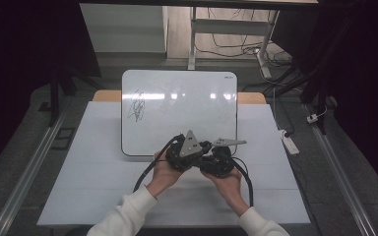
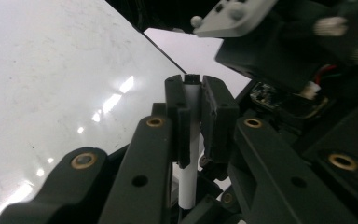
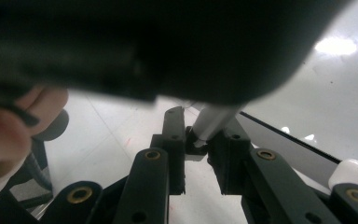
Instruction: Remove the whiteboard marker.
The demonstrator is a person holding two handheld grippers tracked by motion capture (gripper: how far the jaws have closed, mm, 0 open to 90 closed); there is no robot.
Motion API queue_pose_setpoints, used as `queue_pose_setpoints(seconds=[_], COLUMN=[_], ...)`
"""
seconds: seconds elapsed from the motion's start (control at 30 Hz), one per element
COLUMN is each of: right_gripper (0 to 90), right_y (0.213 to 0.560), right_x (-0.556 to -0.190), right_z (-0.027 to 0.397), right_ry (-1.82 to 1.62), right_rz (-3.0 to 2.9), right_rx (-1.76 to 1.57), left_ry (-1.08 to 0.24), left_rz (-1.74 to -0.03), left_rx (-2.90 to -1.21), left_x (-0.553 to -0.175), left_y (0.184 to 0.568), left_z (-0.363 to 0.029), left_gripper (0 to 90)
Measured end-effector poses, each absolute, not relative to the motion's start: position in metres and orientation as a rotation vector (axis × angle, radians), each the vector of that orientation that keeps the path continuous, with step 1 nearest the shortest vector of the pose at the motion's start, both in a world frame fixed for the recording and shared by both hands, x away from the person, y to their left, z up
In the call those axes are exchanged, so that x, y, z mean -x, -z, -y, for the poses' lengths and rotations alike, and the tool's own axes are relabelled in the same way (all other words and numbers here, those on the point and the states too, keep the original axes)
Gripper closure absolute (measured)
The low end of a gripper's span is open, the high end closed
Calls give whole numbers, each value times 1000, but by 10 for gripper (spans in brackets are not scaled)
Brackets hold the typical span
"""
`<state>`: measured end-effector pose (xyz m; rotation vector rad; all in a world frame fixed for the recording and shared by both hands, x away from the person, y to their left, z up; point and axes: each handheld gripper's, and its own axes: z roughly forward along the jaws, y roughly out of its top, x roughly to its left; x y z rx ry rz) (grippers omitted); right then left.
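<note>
My left tongs (image 2: 193, 88) are clenched on a marker (image 2: 189, 154), a slim, smooth white cylinder with a black end that shows at the tips of the jaws. In the left gripper view it stands lengthwise between the two black pads, its white barrel running down past them toward the body of the tongs. My right tongs (image 3: 196, 135) have just been closing, and in the right gripper view their pads pinch the dark end of that same marker (image 3: 212, 122), whose pale grey-white barrel slants up and away into the blurred black bulk of my other tongs.

From the high view, both tongs (image 1: 189, 147) (image 1: 219, 160) meet tip to tip above the near edge of the whiteboard (image 1: 177, 98), roughly at the middle of the table (image 1: 98, 172). So the marker is held in the air between them, hidden there by the housings. Each carries a flat grey three-cornered plate on top and trails a black cable back toward me.

The whiteboard is a glossy white rectangle with rounded corners and a thin dark rim, lying flat toward the far edge of the table; ceiling lights glint on it. A black scribble (image 1: 137, 105) sits near its left edge. The table top is matte and pale, covered in plain white sheeting. My sleeves (image 1: 128, 216) are white and soft-looking.
</note>
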<state>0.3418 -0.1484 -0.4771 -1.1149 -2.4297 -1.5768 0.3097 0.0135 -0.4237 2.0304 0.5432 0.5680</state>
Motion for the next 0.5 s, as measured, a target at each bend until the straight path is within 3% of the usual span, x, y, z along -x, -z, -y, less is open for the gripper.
queue_pose_setpoints(seconds=[0.37,0.5], right_gripper=[772,774], right_y=[482,481], right_x=[-344,-343], right_z=[147,148], right_ry=[1549,1553], right_rz=[2427,2451], right_rx=[1144,1136], left_ry=[-548,-517], left_rz=[-543,-552], left_rx=[-2031,-2003], left_x=[-311,-312], left_y=[425,425], left_z=[-12,-18], left_gripper=[807,753])
